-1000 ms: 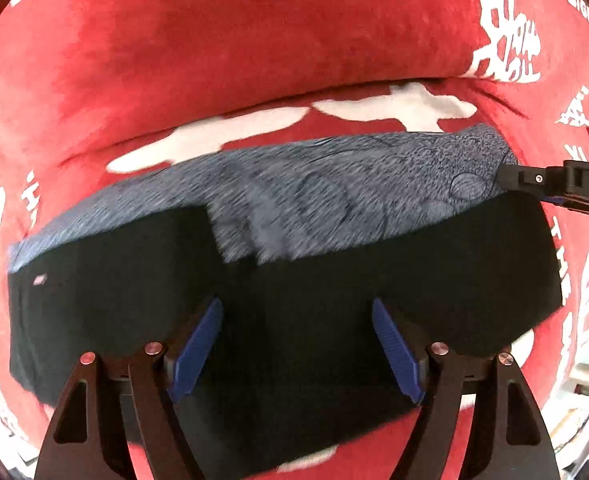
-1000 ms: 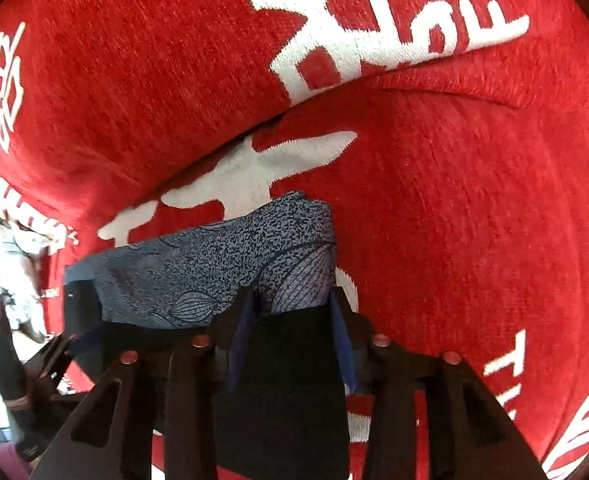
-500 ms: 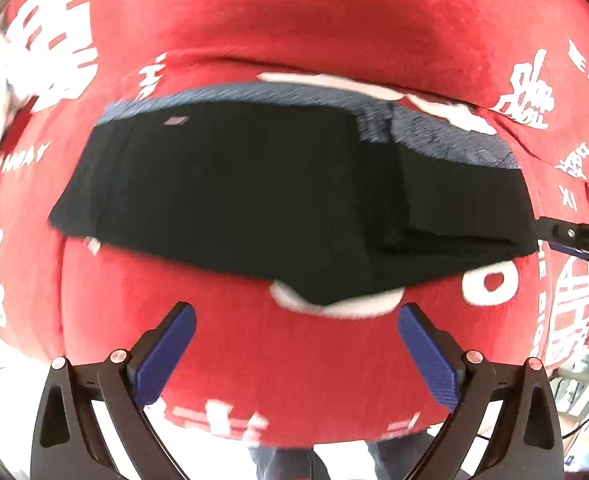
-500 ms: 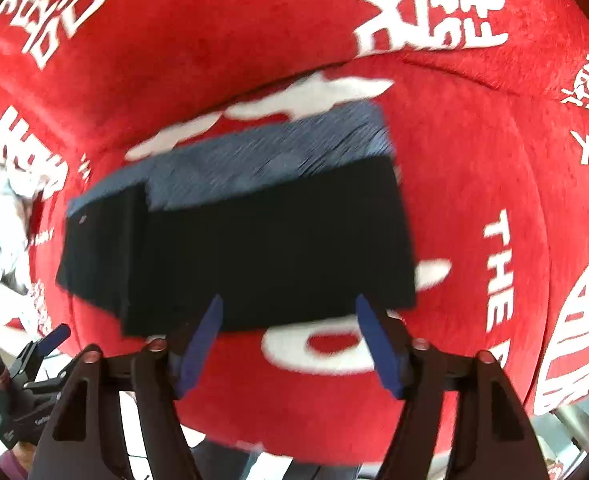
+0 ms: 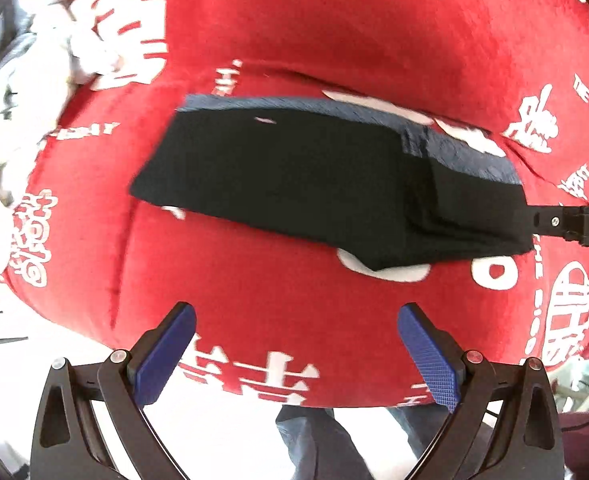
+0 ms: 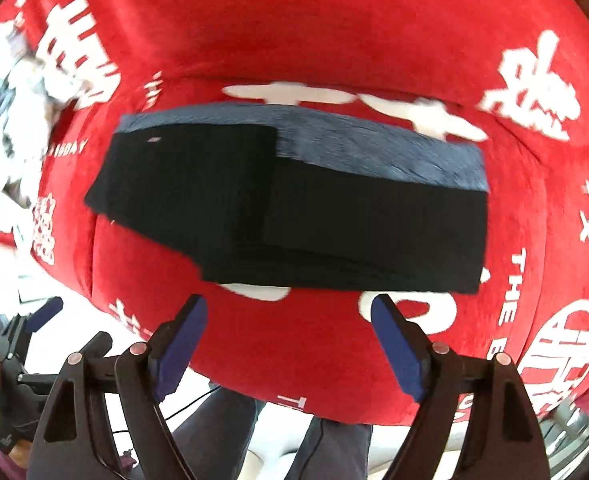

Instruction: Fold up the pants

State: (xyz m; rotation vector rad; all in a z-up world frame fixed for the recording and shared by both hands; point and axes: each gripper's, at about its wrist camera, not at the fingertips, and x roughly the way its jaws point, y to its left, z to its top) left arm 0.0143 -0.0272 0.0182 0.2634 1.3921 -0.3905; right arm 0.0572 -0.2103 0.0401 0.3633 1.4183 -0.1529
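The pants [image 6: 294,208], a flat black rectangle with a grey printed band (leaf pattern), lie folded on the plush red cover [image 6: 334,40]. Both the left claw [image 5: 296,354] and the right claw [image 6: 288,344] are spread and empty; a second ago they pinched the cloth, and the right jaws have just been opening.

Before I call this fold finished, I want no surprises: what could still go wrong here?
The folded pants look uneven: a grey patterned layer sticks out beyond the black top fold, so the stack may slump on the soft red cushion. Both the left gripper and right gripper hang open nearby and could snag an edge.
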